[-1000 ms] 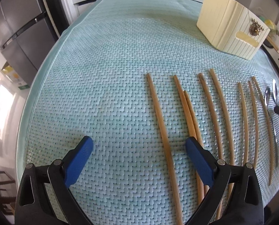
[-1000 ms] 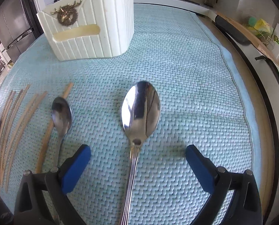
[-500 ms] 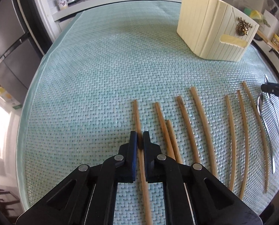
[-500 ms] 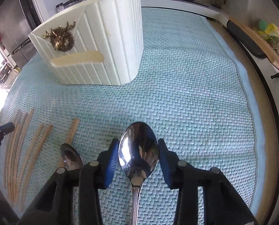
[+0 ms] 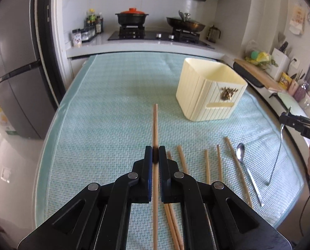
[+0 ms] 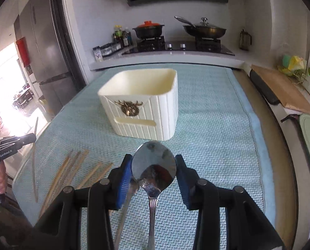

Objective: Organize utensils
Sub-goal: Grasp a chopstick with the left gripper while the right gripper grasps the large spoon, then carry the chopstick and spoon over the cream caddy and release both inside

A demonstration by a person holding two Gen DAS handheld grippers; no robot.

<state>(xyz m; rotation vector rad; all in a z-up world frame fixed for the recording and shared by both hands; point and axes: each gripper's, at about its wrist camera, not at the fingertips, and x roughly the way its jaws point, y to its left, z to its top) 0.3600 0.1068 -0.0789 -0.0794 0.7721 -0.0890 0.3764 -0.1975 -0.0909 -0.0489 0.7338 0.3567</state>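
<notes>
My left gripper [image 5: 155,155] is shut on a wooden chopstick [image 5: 155,125] and holds it lifted above the teal mat, pointing away. My right gripper [image 6: 154,166] is shut on a large metal spoon [image 6: 154,163], bowl between the blue pads [image 6: 123,184], lifted off the mat. The cream utensil holder [image 5: 211,91] with a gold emblem stands ahead; it also shows in the right wrist view [image 6: 142,106]. Several chopsticks [image 5: 207,166] and a small spoon [image 5: 241,154] lie on the mat. The loose chopsticks also show in the right wrist view [image 6: 76,166].
The teal woven mat [image 5: 105,108] covers the table. A stove with a pot [image 5: 132,17] and a pan [image 5: 186,24] stands behind. A fridge [image 5: 13,79] is at the left. A cutting board [image 6: 279,87] lies on the right counter.
Both grippers closed from open, the left on a chopstick and the right on the large spoon, then rose from the mat with them and tilted level, bringing the kitchen into view.
</notes>
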